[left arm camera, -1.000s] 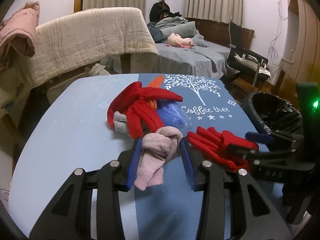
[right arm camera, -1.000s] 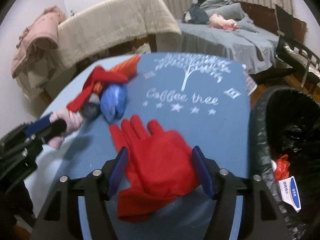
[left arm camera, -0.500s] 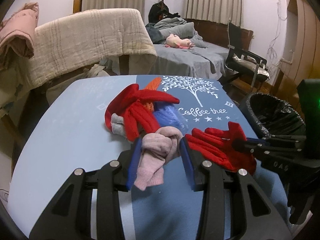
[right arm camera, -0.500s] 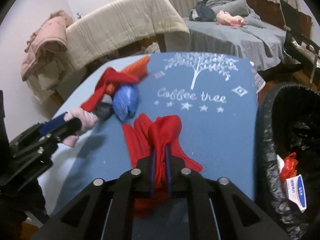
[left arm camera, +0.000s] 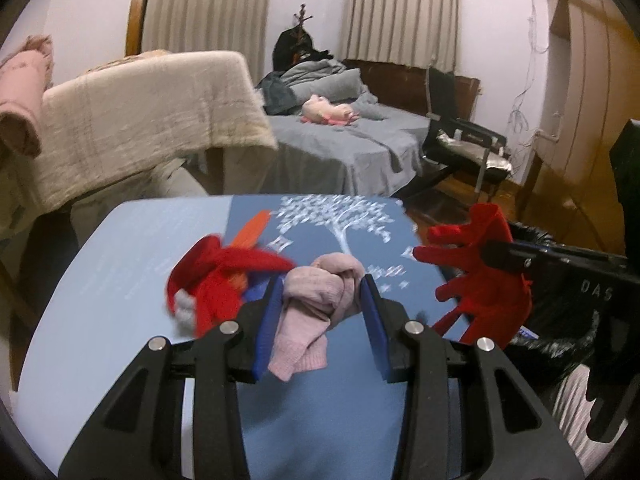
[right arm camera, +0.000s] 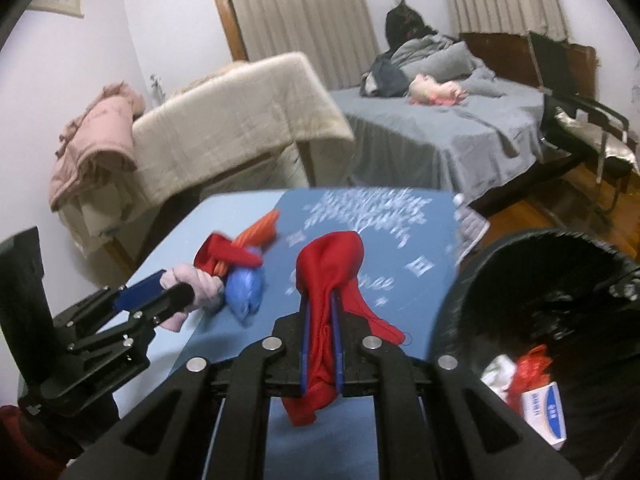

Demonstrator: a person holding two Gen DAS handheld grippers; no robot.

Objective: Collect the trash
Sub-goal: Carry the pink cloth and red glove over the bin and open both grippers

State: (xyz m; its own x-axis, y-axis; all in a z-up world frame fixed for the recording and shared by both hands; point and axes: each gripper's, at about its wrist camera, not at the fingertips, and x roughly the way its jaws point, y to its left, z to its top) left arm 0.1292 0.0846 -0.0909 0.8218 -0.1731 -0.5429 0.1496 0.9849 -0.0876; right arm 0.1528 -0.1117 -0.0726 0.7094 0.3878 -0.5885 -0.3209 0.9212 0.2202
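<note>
Red glove [right arm camera: 329,276] cuff-down, fingers hanging

Both claws lifted their cloths [left arm camera: 320,296]

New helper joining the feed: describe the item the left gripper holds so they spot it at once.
On the blue table, beside the heap of red gloves, the left gripper clamps a pink sock. It is pale, fuzzy and knotted, unlike the red, orange and blue pieces nearby.
</note>
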